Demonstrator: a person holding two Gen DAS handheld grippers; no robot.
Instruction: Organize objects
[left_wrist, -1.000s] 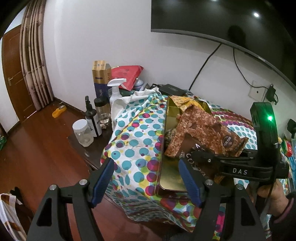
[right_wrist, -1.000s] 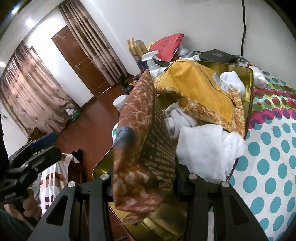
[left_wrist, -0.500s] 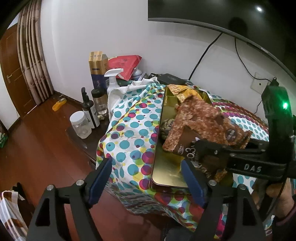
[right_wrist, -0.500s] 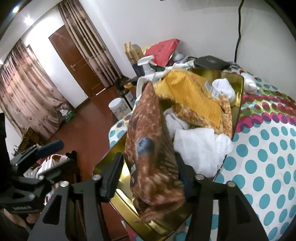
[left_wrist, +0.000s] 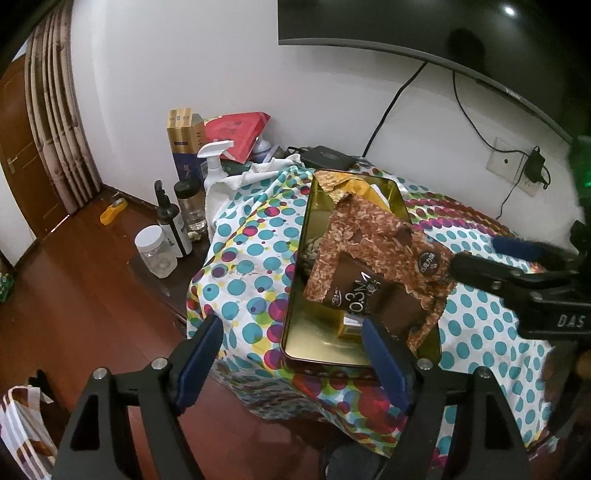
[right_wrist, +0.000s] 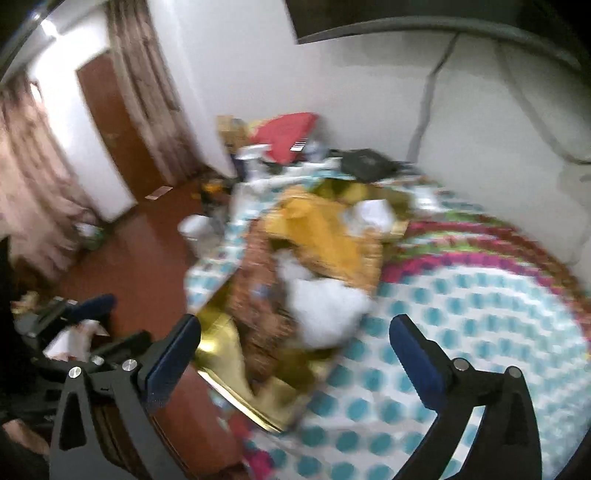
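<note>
A white-walled room with a dark screen (left_wrist: 424, 29) on the wall is framing a table under a spotted cloth (left_wrist: 251, 258), and on it a gold tin (left_wrist: 314, 332) is sitting open near the front edge. As far as the task is going, the brown packet (left_wrist: 373, 258) is lying propped in the tin, leaning across its right rim, alongside a yellow pouch (right_wrist: 325, 229) and white cloths (right_wrist: 325, 306) already inside; so the packing is looking well under way, though the packet is not lying flat yet and probably is needing a nudge down. The right gripper (right_wrist: 295, 350) is opening its jaws wide, with nothing pinched between them; its view is blurring, and the packet is sitting below and beyond the pads, apart from them. The left gripper (left_wrist: 291, 354) is hovering at the table's front with its jaws spread and empty, the tin's near end showing between its pads. What else is waiting to be sorted I cannot tell for sure. To the left, a lower stand is crowding with a spray bottle (left_wrist: 214, 162), a dark pump bottle (left_wrist: 168, 221), a clear bottle (left_wrist: 190, 203), a jar (left_wrist: 155, 251), a tall box (left_wrist: 184, 144) and a red bag (left_wrist: 236, 133). A black box (left_wrist: 325, 157) with cables is resting behind the tin. Nothing is standing between either gripper and the tin, but the full tin is leaving little room for more.
</note>
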